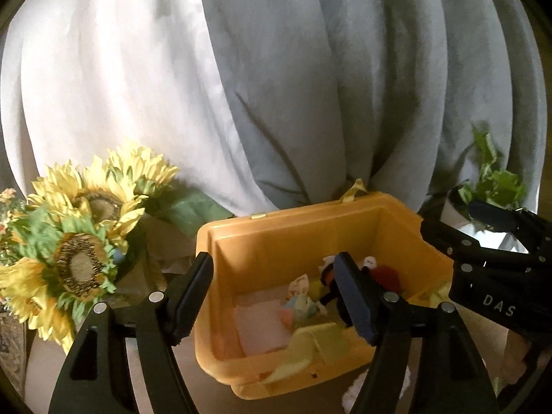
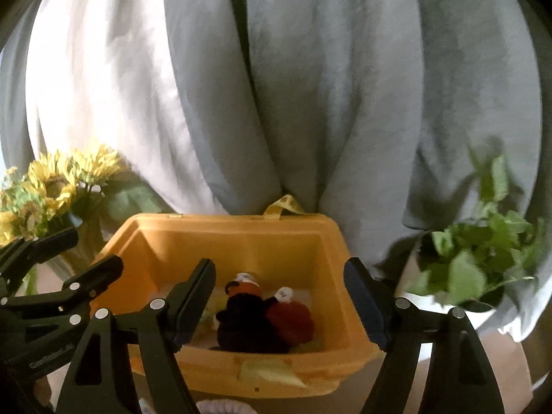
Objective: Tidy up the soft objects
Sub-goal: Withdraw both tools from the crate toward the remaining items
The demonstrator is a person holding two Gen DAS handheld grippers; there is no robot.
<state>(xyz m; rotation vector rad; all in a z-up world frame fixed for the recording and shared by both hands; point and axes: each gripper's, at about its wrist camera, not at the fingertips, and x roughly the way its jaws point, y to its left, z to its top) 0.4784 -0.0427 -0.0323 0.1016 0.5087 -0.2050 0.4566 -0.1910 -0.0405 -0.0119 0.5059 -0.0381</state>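
Left claw (image 1: 276, 296) wide and empty at yellow bin (image 1: 303, 220) rim, right claw (image 2: 279, 300) likewise, curtain (image 2: 276, 86) close behind.

The black two-finger left gripper (image 1: 276, 296) and black two-finger right gripper (image 2: 281, 302) both tilt downward side by side, jaws spread wide, apparently gripping nothing.

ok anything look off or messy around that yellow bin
A pale yellow cloth hangs over the front rim of the yellow bin instead of lying inside with the soft toys. Nothing looks spilled or broken.
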